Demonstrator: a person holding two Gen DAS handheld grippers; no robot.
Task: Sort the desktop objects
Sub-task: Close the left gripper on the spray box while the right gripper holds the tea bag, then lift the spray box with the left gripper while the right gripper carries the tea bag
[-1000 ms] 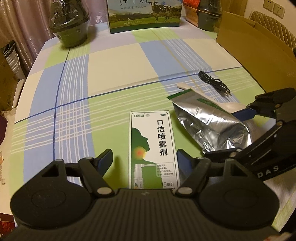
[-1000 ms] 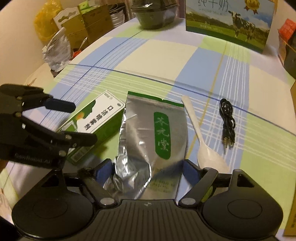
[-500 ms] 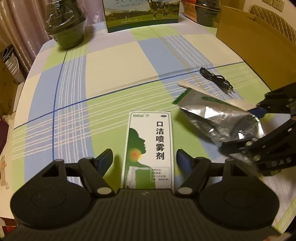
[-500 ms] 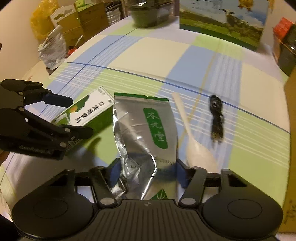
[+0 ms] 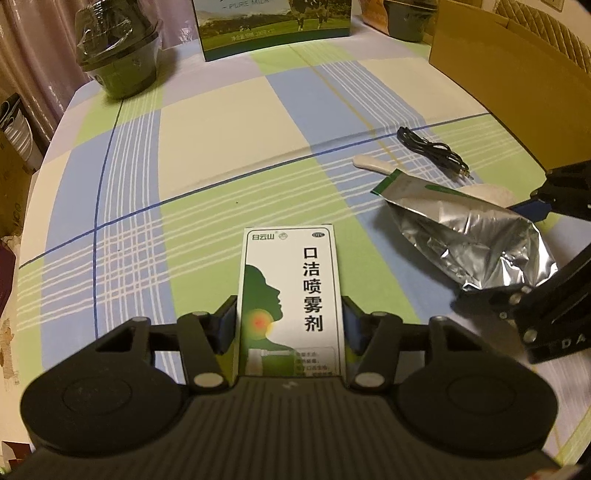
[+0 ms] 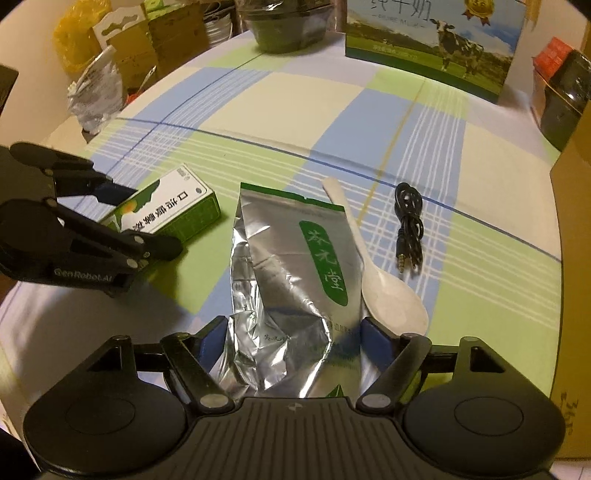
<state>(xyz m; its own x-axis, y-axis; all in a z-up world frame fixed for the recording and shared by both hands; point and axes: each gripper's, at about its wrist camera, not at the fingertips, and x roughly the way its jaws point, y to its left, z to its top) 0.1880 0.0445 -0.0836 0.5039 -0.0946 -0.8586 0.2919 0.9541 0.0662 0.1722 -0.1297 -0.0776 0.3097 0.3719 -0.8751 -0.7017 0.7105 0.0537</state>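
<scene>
Since a second ago, left gripper (image 5: 288, 325) jaws have been closing onto the spray box (image 5: 291, 295); right gripper (image 6: 293, 339), opening, straddles the foil pouch (image 6: 295, 280). Checked tablecloth (image 5: 221, 147); milk carton (image 5: 273, 26) at twelve o'clock.

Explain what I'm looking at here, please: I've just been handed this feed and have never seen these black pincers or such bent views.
No robot arm here: a person holds one two-finger tool in each hand. Each picture comes from a fisheye camera on a tool, looking along its fingers, so edges bend.

Left view: the left tool straddles a white and green throat spray box; its jaws are closing, with the pads at the box's sides.

Right view: the right tool straddles the near end of a silver foil pouch; its jaws are opening, so the grip looks loose.

On the checked tablecloth also lie a white spoon touching the pouch and a black audio cable. Each tool shows in the other's view.
</scene>
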